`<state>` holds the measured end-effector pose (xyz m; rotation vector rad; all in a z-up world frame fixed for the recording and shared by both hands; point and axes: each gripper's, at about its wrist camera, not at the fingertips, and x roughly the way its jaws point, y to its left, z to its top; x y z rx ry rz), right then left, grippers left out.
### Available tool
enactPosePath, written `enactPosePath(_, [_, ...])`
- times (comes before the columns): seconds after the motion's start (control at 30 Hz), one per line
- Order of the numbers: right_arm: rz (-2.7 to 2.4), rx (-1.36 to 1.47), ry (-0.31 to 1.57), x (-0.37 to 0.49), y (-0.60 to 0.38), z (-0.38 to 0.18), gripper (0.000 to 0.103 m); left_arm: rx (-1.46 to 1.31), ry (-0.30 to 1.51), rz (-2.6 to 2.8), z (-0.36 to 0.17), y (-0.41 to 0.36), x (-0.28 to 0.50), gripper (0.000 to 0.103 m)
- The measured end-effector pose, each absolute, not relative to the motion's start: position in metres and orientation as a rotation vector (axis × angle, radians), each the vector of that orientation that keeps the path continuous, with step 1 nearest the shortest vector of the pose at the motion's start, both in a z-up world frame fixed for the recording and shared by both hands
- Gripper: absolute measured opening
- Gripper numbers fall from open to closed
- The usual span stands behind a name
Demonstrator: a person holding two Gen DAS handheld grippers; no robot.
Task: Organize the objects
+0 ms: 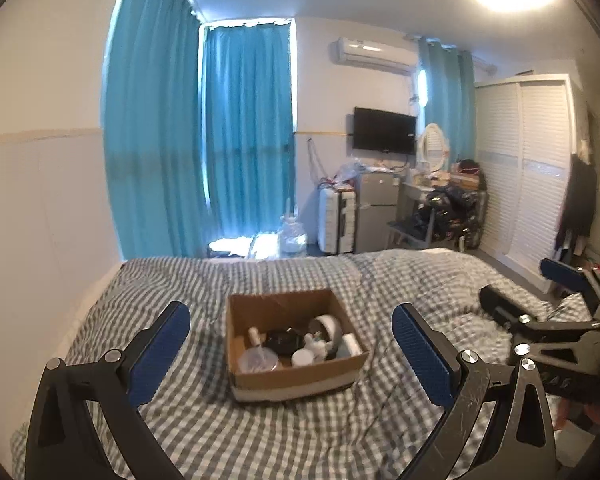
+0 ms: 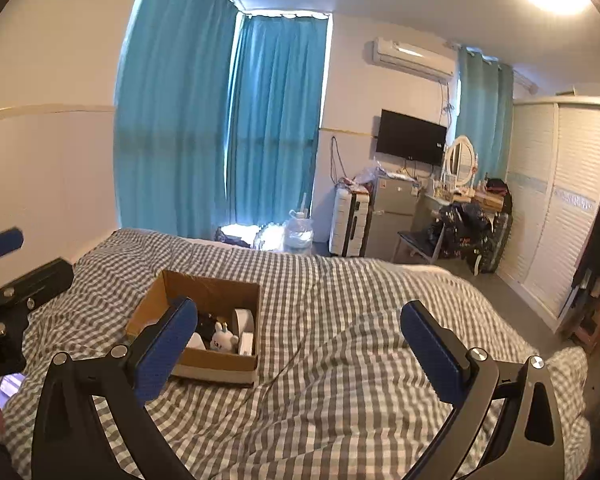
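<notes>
Both tools, left (image 1: 290, 350) and right (image 2: 298, 346), spread empty above checkered bed (image 1: 308, 432).

Matt cardboard box (image 1: 296, 376) on checked cloth bedcover (image 1: 204, 420)

A cardboard box (image 1: 296, 344) is set on the bed (image 1: 204, 432), ahead of and between the left gripper's fingers (image 1: 160, 354). In the right wrist view it is partly covered by the left finger (image 2: 166, 344). Small items (image 1: 300, 342) are held inside it. A cable (image 2: 284, 372) is laid just right of the box.
</notes>
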<state>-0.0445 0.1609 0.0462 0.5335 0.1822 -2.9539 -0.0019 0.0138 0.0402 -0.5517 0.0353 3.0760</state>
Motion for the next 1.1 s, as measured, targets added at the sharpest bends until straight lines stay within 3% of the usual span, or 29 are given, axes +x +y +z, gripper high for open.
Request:
enactPosePath(0.27, [-2.941,0.627,0.200,-0.055,0.159,0.010,0.102,-0.679,0.063,3.068,0.001,0.016,-0.014,0.103])
enactPosePath(1.1, [-2.912,0.667,0.232,-0.057,0.155,0.000,0.102,-0.709,0.039,3.059,-0.001,0.011,-0.016,0.103])
